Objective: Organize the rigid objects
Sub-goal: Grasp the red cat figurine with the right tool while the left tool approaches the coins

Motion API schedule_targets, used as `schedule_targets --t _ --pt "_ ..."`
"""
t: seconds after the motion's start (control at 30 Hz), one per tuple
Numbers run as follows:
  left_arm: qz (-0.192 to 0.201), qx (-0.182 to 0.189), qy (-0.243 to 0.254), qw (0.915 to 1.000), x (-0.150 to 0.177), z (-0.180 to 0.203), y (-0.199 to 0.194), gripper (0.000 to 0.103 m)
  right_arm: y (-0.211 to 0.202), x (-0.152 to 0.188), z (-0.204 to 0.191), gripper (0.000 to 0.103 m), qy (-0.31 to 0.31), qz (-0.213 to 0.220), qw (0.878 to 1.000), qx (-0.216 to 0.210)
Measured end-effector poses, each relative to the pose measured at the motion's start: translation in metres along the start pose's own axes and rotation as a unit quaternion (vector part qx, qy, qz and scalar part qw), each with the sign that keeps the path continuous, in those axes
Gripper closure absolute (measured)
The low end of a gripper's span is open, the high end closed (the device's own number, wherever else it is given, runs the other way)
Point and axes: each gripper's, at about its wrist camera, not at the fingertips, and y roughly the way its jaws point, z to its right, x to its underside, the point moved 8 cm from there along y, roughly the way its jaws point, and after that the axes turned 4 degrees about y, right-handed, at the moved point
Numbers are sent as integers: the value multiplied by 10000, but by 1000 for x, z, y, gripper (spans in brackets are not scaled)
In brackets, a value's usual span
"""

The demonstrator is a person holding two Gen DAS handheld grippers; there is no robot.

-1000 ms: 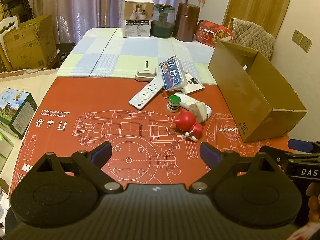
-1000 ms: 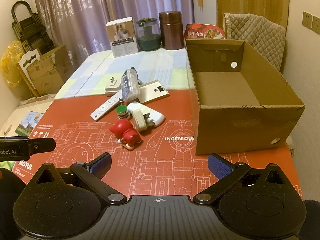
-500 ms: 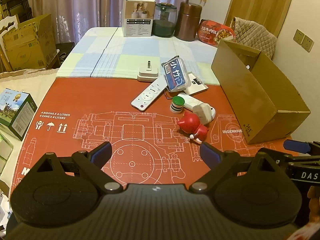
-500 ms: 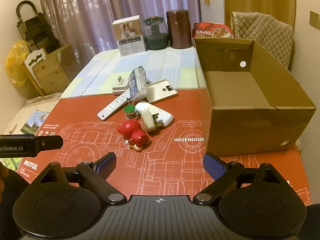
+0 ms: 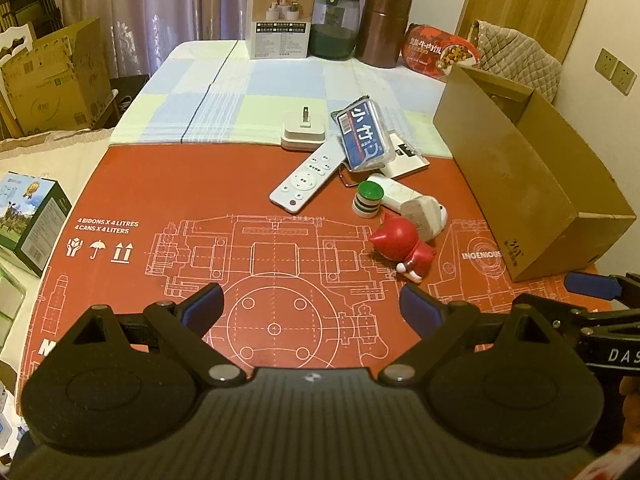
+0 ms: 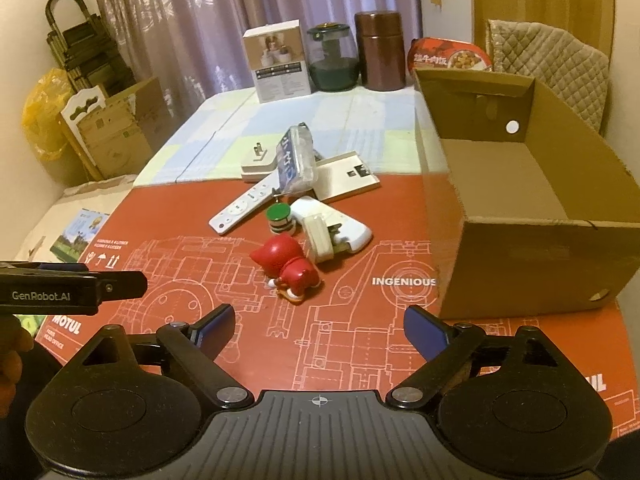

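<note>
Left wrist view showed the left gripper (image 5: 310, 306) with its blue-padded jaws spread wide and nothing between them, hovering over the red printed mat (image 5: 180, 200), a smooth sheet marked with white machine drawings. The right gripper (image 6: 318, 328) likewise stood with jaws apart and empty, well short of the clutter.

The landmark was the cardboard box (image 6: 532, 256), plain brown corrugated board, rectangular, open at the top and empty inside, with a round hole in its far wall. All loose objects lay to the left of the box. Nearest the grippers lay a glossy red plastic figurine (image 6: 288, 266) on its side, rounded with pointed ears. Just behind it and touching sat a white plastic plug adapter (image 6: 320, 240) resting against a white oblong device (image 6: 340, 224). A small striped cylinder with a green cap (image 6: 280, 218) stood upright beside these. Farther from the box lay a slim white remote control (image 5: 306, 180), flat, with raised buttons. Leaning over its far end was a clear plastic case with a blue label (image 5: 362, 136), partly covering a thin flat white box (image 6: 346, 176). A white charging dock (image 5: 304, 130) sat on the checked tablecloth (image 5: 240, 96) behind the remote.

Along the far edge of the table, beyond the box, stood a white carton (image 5: 280, 20), a dark green glass jar (image 5: 334, 24), a brown metal canister (image 5: 384, 26) and a red food bowl (image 5: 440, 50). A quilted chair cushion (image 6: 548, 60) rose behind the box. Nothing stood between the grippers and the figurine.
</note>
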Motion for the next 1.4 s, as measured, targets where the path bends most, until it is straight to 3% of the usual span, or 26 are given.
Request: schedule_targets --t 0.33,0.67,1.07,1.4 --pt "-79 32 73 9999 -6 -11 24 10 35 -1 -14 22 -379 -78 9985 -395" --pt "-182 101 85 9997 -18 -21 59 10 90 -5 -33 53 -1271 -117 9891 -730" --pt "-258 303 37 9992 -24 -23 89 10 143 -10 -33 54 -1841 -238 9819 -363" --pt "-236 369 -65 9990 -24 -24 90 11 158 -7 -38 59 -2042 -259 9782 -268"
